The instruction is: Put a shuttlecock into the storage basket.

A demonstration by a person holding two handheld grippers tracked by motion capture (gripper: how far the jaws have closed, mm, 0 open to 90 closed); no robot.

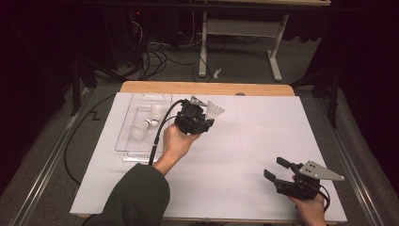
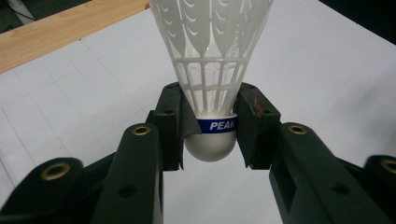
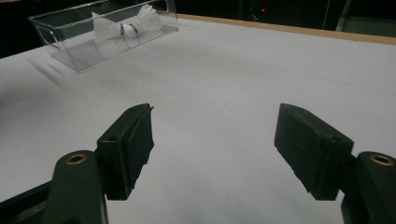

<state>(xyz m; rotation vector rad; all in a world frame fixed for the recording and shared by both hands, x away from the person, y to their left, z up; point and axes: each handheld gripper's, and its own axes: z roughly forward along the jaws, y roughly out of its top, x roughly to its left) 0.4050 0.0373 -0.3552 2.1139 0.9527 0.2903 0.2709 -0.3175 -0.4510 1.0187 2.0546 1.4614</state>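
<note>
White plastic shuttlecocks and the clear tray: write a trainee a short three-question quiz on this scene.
1. True or false: the left gripper is shut on a white plastic shuttlecock at its rounded cork base.
2. How many white shuttlecocks lie inside the clear plastic tray?
3. The right gripper is: A) shut on a shuttlecock, B) open with nothing between its jaws, C) pressed against the tray.

Key
1. True: the pads clamp the base on both sides, at the blue band.
2. Two, seen in the high view.
3. B: it sits open over the white table cover, apart from the tray.
</note>
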